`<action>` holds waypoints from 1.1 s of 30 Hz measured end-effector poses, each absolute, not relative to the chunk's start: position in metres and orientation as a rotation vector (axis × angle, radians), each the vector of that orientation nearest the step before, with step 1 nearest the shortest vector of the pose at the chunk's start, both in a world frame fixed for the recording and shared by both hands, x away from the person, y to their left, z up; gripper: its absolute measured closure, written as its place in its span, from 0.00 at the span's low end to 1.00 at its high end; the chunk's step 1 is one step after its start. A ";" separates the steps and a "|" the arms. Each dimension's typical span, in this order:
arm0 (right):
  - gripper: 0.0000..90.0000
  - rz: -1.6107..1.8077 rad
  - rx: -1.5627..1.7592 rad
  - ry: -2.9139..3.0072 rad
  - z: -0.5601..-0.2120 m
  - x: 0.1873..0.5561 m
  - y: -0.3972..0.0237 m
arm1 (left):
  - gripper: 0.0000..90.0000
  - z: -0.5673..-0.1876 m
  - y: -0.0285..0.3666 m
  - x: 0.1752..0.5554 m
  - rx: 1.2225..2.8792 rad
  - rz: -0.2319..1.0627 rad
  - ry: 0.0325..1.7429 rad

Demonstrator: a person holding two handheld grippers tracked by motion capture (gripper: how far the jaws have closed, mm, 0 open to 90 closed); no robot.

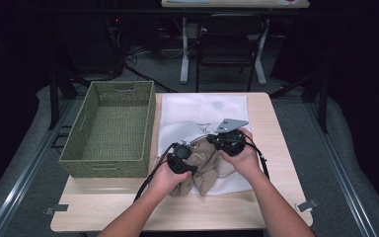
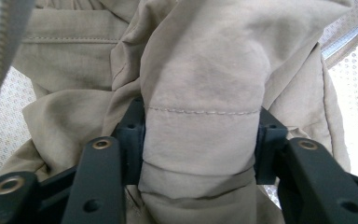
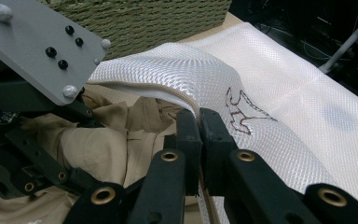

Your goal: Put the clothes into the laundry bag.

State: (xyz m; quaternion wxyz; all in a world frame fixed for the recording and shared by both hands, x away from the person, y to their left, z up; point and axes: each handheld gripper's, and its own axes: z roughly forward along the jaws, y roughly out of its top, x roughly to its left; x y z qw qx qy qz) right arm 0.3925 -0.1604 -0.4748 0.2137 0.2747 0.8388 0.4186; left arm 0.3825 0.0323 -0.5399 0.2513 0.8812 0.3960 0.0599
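- two grippers work close together near the middle of my wooden surface (image 1: 271, 197), both on the same bundle of cloth.
- my left gripper (image 2: 200, 140) is clamped on a thick fold of the beige garment (image 2: 200, 70); its pads press the fold from both sides, just under a stitched seam. no earlier picture tells me more than that.
- my right gripper (image 3: 199, 135) has its jaws together, pinching the edge of the white mesh bag (image 3: 279, 88) right at the zipper rim of its opening.
- the beige garment lies crumpled at the near edge of the bag, between my two hands in the high view (image 1: 207, 168). in the right gripper view it sits partly under the raised lip of the bag (image 3: 121, 140), so part of it is inside the mouth and part still hangs out toward me.
- the white mesh bag lies flat on the surface beyond the grippers (image 1: 202, 111), with a small dark drawn mark on it (image 3: 242, 112).
- the green woven basket (image 1: 109, 129) stands on the left side of the surface, just beside the bag and apart from both grippers.
- my left hand (image 1: 165, 177) and right hand (image 1: 244, 155) come in from the near edge.
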 end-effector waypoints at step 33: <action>0.97 1.159 0.758 2.328 -0.475 0.391 -0.159 | 0.69 -0.529 0.031 0.380 2.340 0.221 1.122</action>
